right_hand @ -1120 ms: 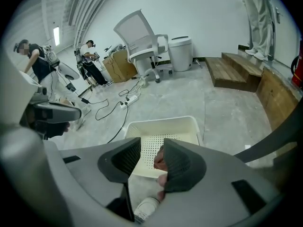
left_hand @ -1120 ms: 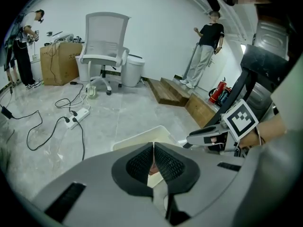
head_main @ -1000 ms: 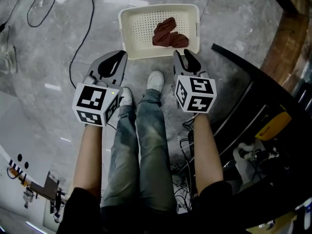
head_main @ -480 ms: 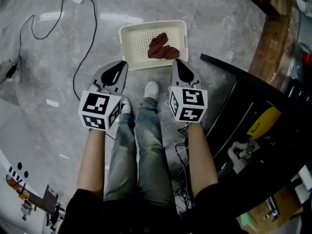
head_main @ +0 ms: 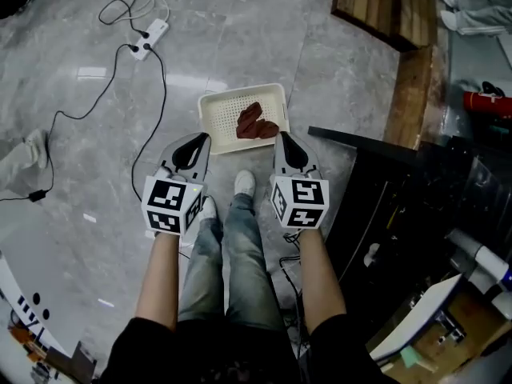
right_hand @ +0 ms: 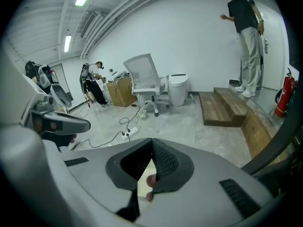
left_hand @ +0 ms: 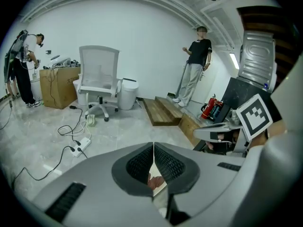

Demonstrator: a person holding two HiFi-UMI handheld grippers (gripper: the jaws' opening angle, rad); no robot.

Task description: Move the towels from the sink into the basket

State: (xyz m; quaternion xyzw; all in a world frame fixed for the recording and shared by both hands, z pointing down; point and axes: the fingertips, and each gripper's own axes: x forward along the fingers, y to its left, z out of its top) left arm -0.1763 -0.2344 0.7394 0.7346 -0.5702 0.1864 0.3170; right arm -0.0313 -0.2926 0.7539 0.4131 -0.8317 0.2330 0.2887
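Observation:
A white perforated basket (head_main: 220,118) stands on the grey floor ahead of the person's feet. Dark red towels (head_main: 255,123) lie bunched in its right half. My left gripper (head_main: 199,138) hangs just short of the basket's near left corner, jaws shut with nothing between them; the left gripper view shows the left gripper (left_hand: 153,146) with its tips meeting. My right gripper (head_main: 282,137) hangs at the basket's near right corner, also shut and empty, and the right gripper (right_hand: 151,141) shows closed tips in its own view. A slice of basket and towel (right_hand: 150,178) shows below the jaws. No sink is in view.
A black counter edge (head_main: 376,146) runs close on the right. A power strip with cables (head_main: 149,38) lies on the floor at far left. A wooden step (head_main: 388,6) and a fire extinguisher (head_main: 485,101) are far right. A white office chair (left_hand: 97,77) and people stand further off.
The head view has drawn back, so basket and towels look smaller and farther. The right gripper's jaws, slightly apart a second ago, have closed. Both grippers stay side by side.

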